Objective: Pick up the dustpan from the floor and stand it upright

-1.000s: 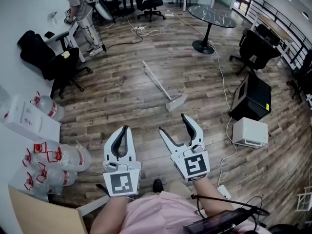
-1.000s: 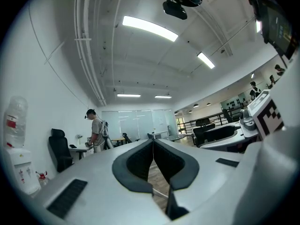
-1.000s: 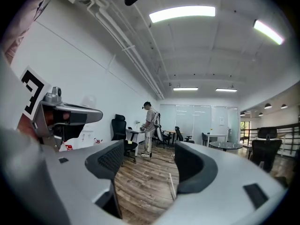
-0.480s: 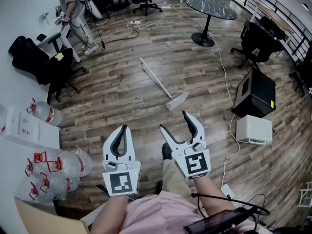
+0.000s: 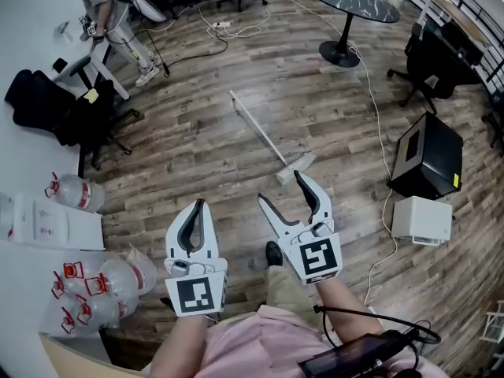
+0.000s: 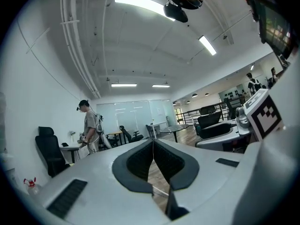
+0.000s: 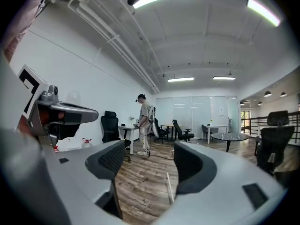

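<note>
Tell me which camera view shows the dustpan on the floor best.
The head view: the whole dustpan lies flat on the floor. The right gripper view shows only its thin handle between open jaws; the left gripper view hardly shows it.

Head cam: worn high, aimed steeply down at wood floor (image 5: 205, 152); left gripper (image 5: 198, 207) & right gripper (image 5: 280, 187) are seen close at bottom. Gripper cams: mounted low behind own jaws, faced roughly level across room, much ceiling included. Shared by all 3: standing person (image 5: 102, 6), round table (image 5: 354, 0). Dustpan (image 5: 303, 162) is shared by head & right gripper views.
</note>
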Motion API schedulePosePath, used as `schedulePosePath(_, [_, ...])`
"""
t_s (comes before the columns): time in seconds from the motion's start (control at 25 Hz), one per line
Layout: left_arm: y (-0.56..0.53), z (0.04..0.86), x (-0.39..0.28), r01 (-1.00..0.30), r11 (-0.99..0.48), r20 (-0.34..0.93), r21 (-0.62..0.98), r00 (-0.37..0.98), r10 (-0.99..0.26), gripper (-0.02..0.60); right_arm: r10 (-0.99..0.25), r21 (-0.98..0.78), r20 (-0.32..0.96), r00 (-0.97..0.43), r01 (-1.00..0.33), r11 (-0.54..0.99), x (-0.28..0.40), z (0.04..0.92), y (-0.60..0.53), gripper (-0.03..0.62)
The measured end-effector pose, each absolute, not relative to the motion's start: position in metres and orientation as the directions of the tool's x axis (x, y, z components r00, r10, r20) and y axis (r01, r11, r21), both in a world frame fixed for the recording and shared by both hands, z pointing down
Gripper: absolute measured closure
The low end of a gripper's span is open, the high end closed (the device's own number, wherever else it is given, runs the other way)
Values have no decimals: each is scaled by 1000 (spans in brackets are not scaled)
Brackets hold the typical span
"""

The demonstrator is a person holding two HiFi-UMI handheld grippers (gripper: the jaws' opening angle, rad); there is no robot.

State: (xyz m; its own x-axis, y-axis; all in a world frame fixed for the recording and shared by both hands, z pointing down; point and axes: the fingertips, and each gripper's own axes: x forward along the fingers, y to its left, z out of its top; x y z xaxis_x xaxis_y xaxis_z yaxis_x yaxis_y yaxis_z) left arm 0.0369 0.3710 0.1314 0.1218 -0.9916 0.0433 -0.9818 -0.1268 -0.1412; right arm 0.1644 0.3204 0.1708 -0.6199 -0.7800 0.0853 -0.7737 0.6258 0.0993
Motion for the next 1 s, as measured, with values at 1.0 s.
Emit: schedulePosePath(1.0, [185, 112, -25, -986, -15, -12, -166, 17, -1000, 568, -733, 116, 112, -671, -723, 681, 111, 164, 117, 278])
